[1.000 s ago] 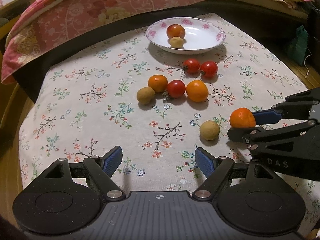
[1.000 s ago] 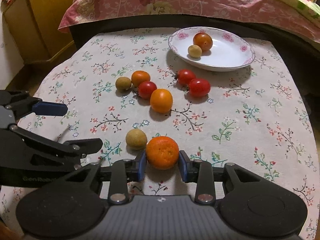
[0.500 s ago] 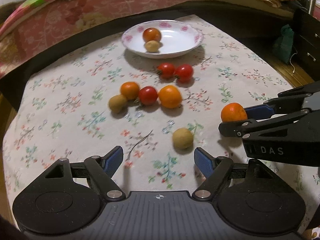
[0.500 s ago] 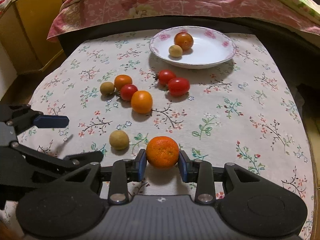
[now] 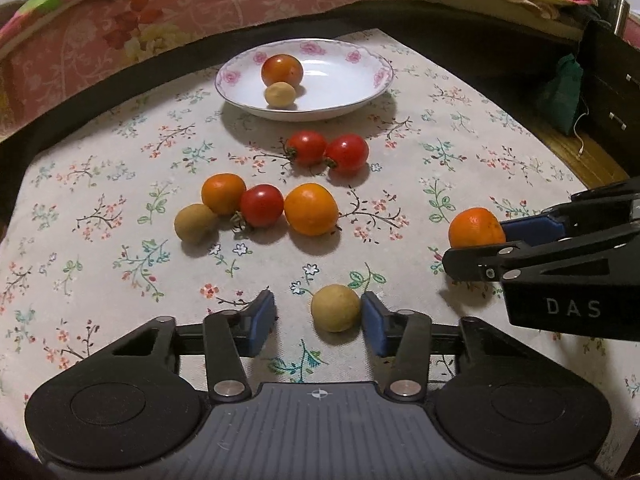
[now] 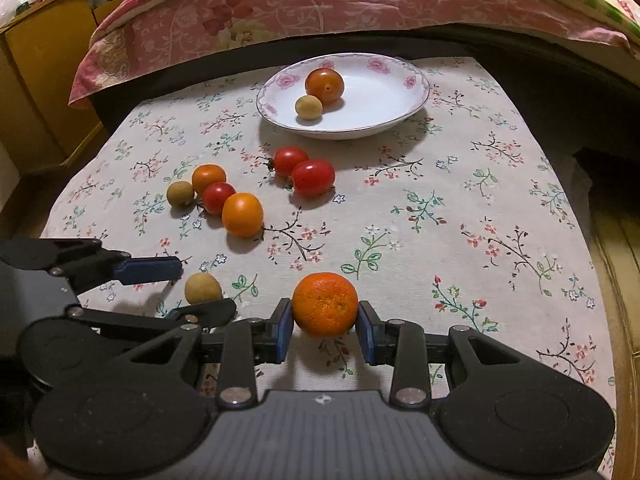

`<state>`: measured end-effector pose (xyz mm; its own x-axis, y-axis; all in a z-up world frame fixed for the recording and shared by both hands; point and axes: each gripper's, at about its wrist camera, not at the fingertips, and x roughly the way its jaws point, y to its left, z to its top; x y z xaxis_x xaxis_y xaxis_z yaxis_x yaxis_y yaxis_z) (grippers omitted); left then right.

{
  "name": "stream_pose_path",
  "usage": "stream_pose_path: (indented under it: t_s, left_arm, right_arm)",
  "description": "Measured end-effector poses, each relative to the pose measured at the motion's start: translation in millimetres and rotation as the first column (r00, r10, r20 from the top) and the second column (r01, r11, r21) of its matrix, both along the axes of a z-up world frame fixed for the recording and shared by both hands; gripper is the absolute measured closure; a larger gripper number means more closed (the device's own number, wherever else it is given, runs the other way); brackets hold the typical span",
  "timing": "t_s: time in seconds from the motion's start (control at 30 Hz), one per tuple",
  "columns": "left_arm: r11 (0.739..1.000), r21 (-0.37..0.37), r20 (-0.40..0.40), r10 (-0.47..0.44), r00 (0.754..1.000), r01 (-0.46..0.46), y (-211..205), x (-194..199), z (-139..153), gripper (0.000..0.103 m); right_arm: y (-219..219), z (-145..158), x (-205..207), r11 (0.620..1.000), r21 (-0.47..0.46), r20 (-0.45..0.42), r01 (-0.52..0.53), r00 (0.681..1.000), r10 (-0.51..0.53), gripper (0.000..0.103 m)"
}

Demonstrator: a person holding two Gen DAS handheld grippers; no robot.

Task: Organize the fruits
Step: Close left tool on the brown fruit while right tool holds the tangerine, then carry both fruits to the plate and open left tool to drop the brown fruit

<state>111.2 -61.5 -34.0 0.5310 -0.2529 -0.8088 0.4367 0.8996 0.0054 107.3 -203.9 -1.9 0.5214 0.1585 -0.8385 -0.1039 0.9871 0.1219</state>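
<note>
- While the white, pink-rose-rimmed ceramic plate (image 6: 416, 98) waits at the far side of the floral-cloth surface (image 6: 460, 200), the right gripper (image 6: 325, 325) is clamped on a dimpled, round orange mandarin (image 6: 325, 305), its blue pads pressing both flanks; whether the fruit is clear of the cloth cannot be told.
- Judging by the orange-red tomato (image 5: 281, 71) and small tan longan-like fruit (image 5: 280, 95) already lying together in the plate, the mandarin is probably held for carrying there.
- With its jaws spread wide and gripping nothing, the left gripper (image 5: 318, 320) brackets a second round tan fruit (image 5: 335, 307) on the cloth; the fruit sits off-centre, touching or nearly touching the blue right-hand pad, well apart from the left one — placement that suggests a pick is being lined up.
- Between the grippers and the plate, loose fruit lies unsorted: two glossy red tomatoes (image 5: 326, 149) touching side by side, and nearer, a row of a third tan fruit (image 5: 195, 223), a small orange fruit (image 5: 222, 193), a red cherry tomato (image 5: 261, 205) and a larger orange fruit (image 5: 311, 209).
- Beyond the plate, a pink floral quilt (image 6: 280, 4) drapes a bed.
</note>
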Motion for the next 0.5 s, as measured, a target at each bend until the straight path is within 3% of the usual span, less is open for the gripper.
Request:
stream_pose_path:
  t_s: [0.2, 0.5]
  left_arm:
    - [0.999, -0.036, -0.024, -0.016, 1.000, 0.016, 4.7, 0.0, 2.9, 0.068]
    - [0.999, -0.039, -0.024, -0.026, 0.999, 0.025, 8.9, -4.0, 4.7, 0.069]
  right_arm:
    - [3.7, 0.2, 2.2, 1.000, 0.001, -0.002, -0.005, 1.000, 0.005, 0.069]
    - [8.3, 0.0, 3.7, 1.000, -0.005, -0.002, -0.010, 1.000, 0.010, 0.069]
